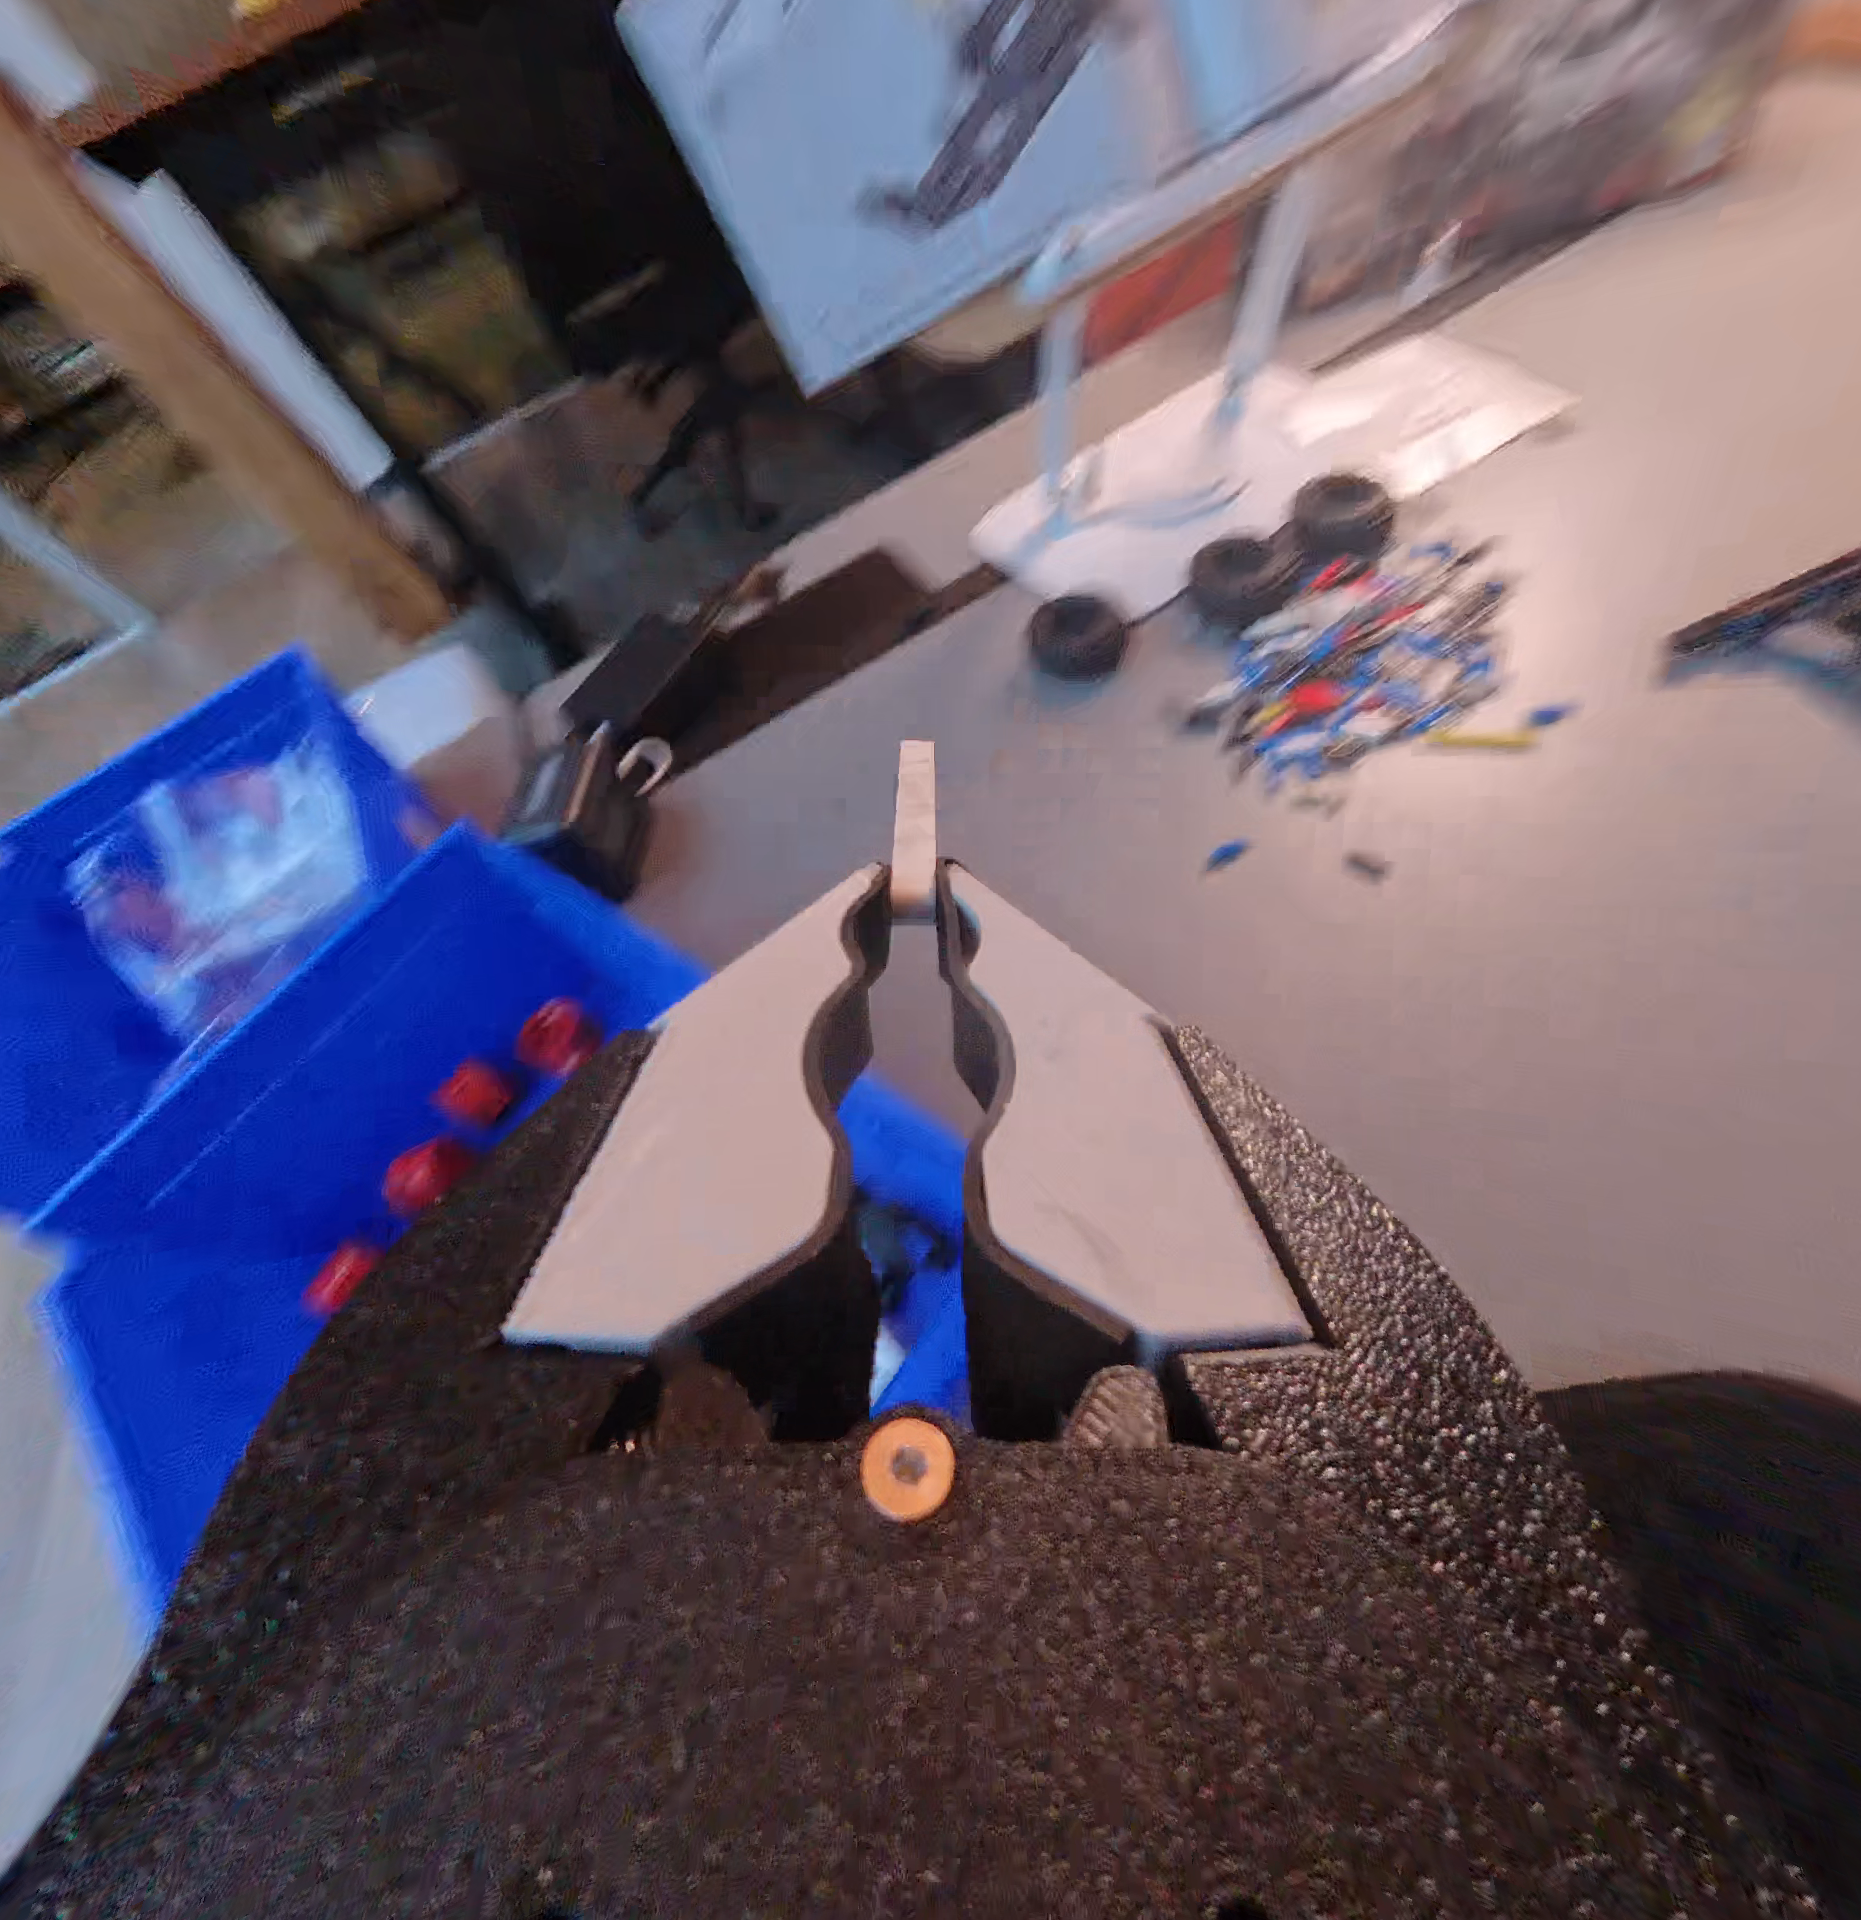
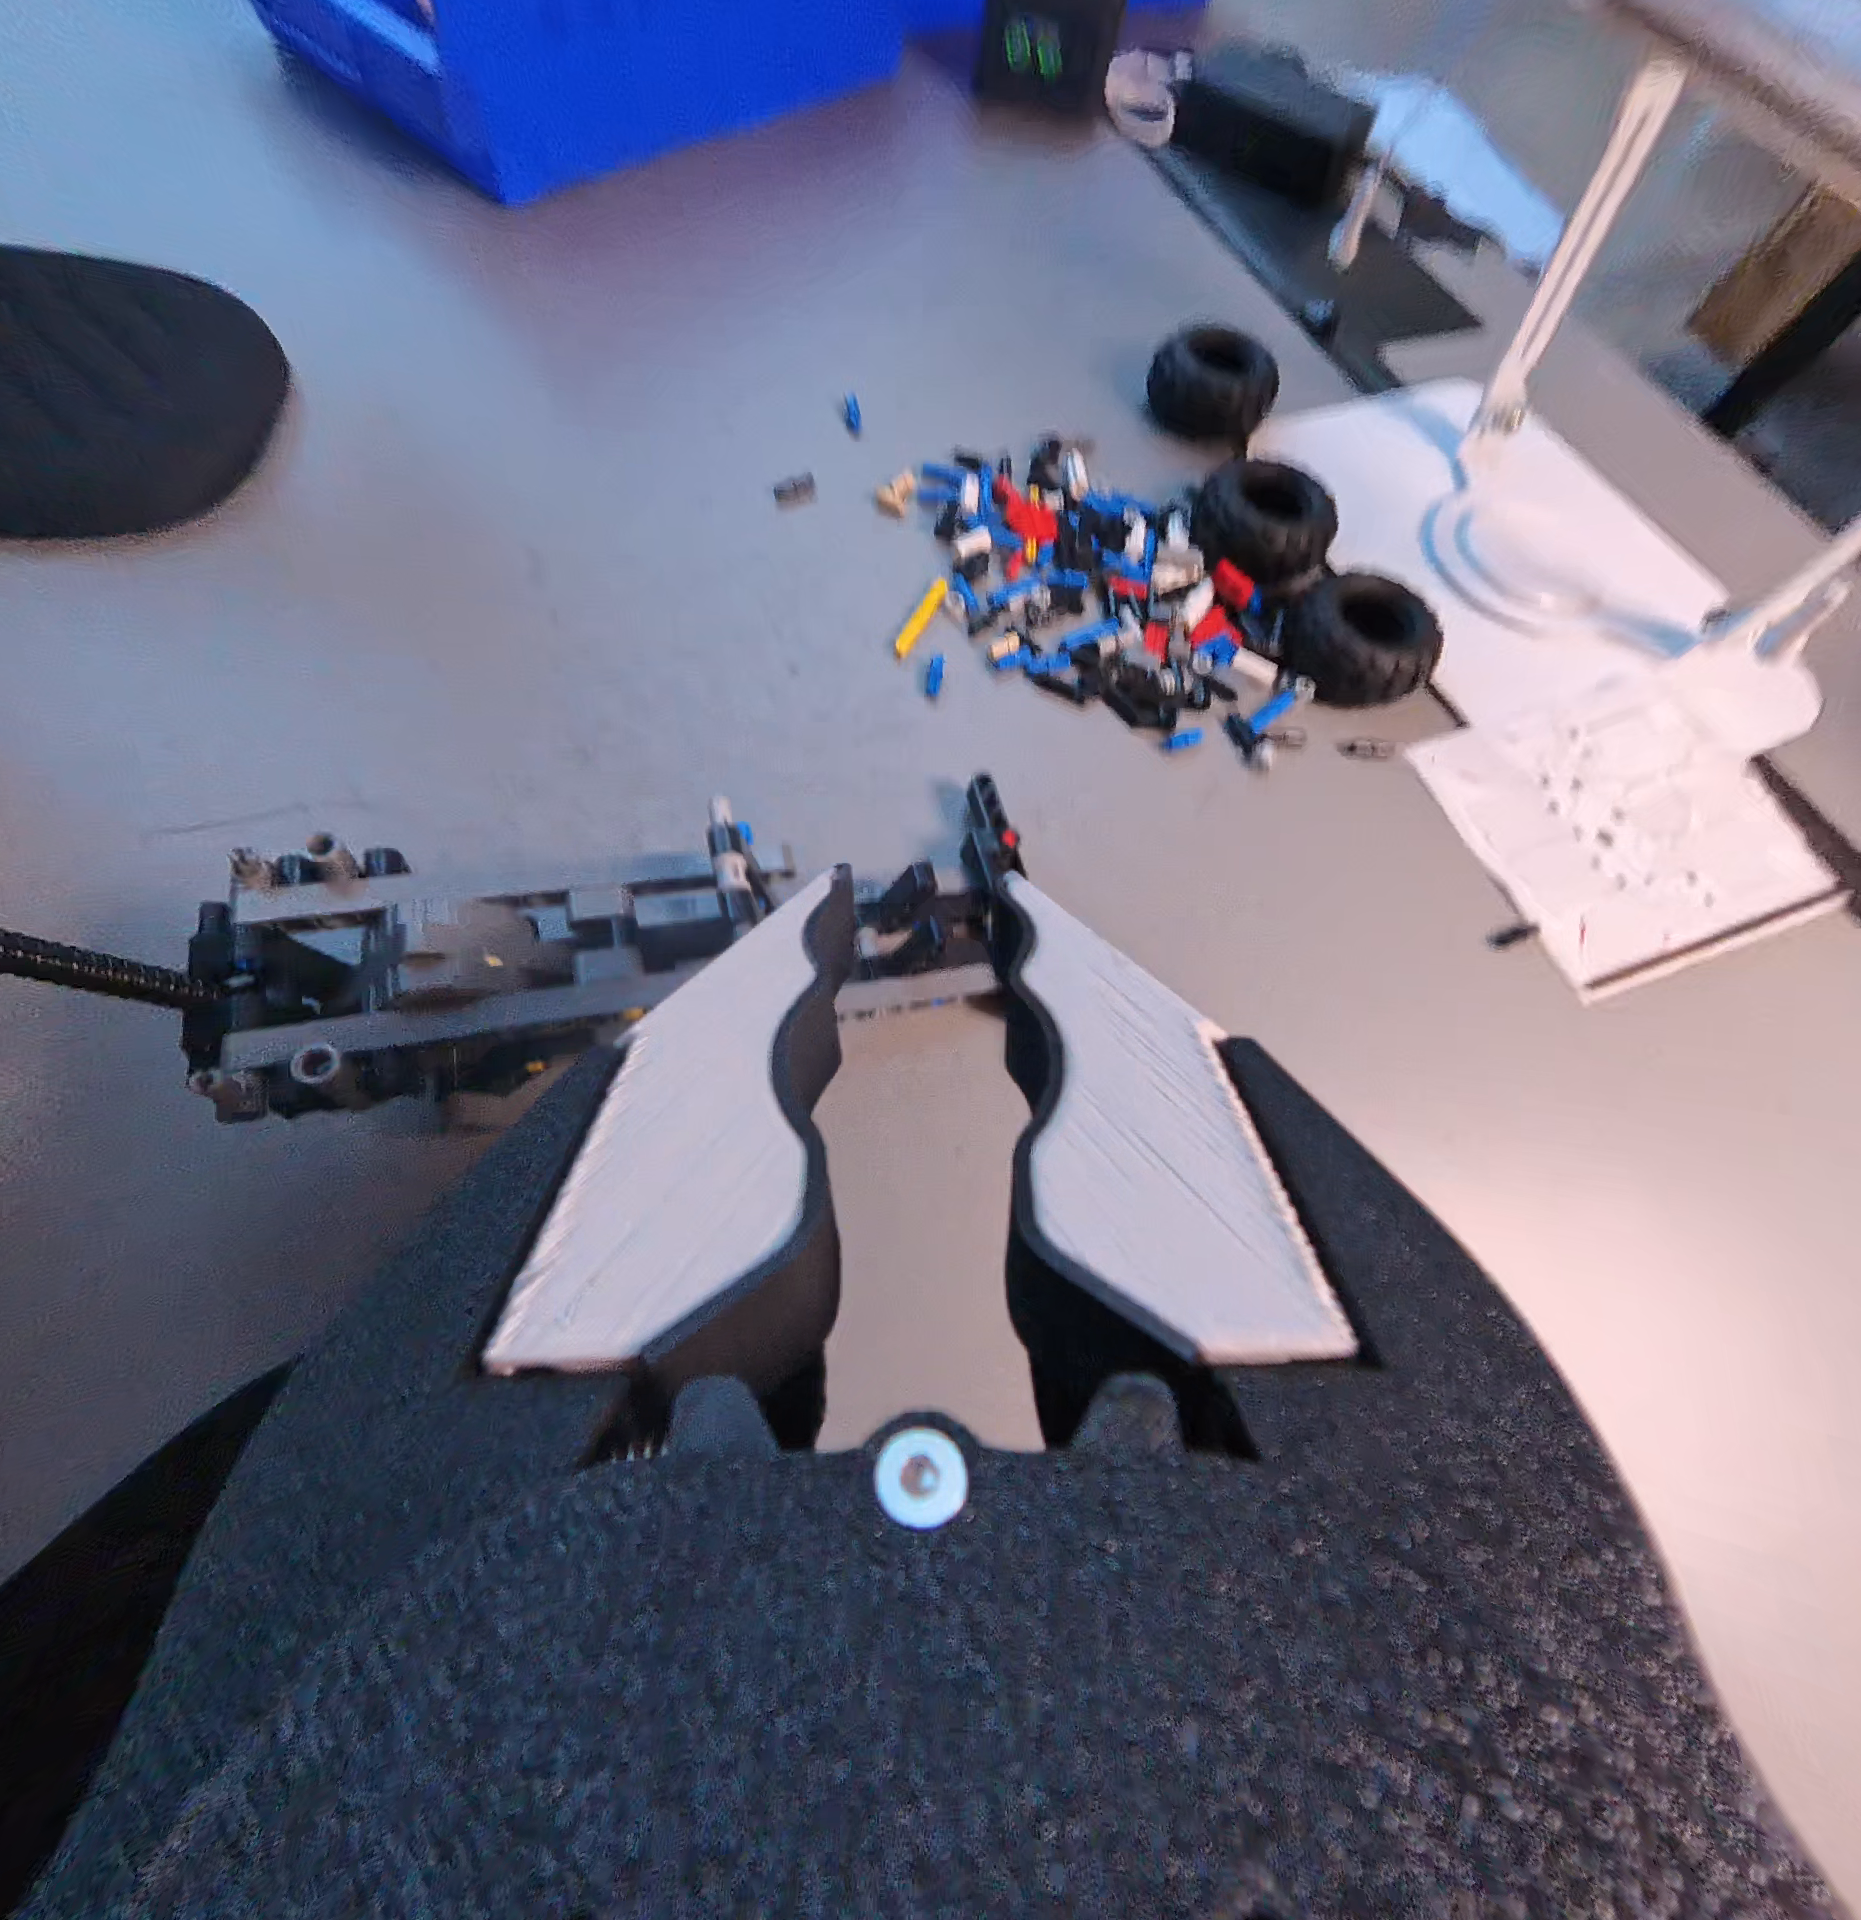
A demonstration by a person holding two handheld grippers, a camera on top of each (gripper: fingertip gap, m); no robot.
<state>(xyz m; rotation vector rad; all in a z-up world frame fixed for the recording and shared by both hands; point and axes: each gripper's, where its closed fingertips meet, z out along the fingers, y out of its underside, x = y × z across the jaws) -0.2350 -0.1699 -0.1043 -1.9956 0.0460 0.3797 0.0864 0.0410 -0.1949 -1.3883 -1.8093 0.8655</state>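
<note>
My left gripper (image 1: 915, 883) is shut on a thin grey flat beam (image 1: 915, 810) that sticks out past its tips, held above the grey table (image 1: 1425, 1091). My right gripper (image 2: 926, 888) is open, low over the table, with its tips on either side of the right end of a black and grey brick-built chassis (image 2: 469, 956). Whether the fingers touch the chassis I cannot tell. A black toothed rod (image 2: 74, 961) sticks out of the chassis on the left. The chassis end also shows at the right edge of the left wrist view (image 1: 1799, 613).
A pile of small blue, red and black bricks (image 2: 1102, 592) (image 1: 1362, 665) lies beside black tyres (image 2: 1264, 520) (image 1: 1077, 634). A white stand base (image 2: 1477, 499) and paper sheets (image 2: 1632, 842) are at the right. Blue bins (image 1: 282, 1039) (image 2: 593, 94) with red pieces (image 1: 469, 1091) stand at the table's left. There is about 40 centimeters between the tips of the two grippers. It is some 15 centimeters from my right tips to the black toothed rod (image 2: 74, 961).
</note>
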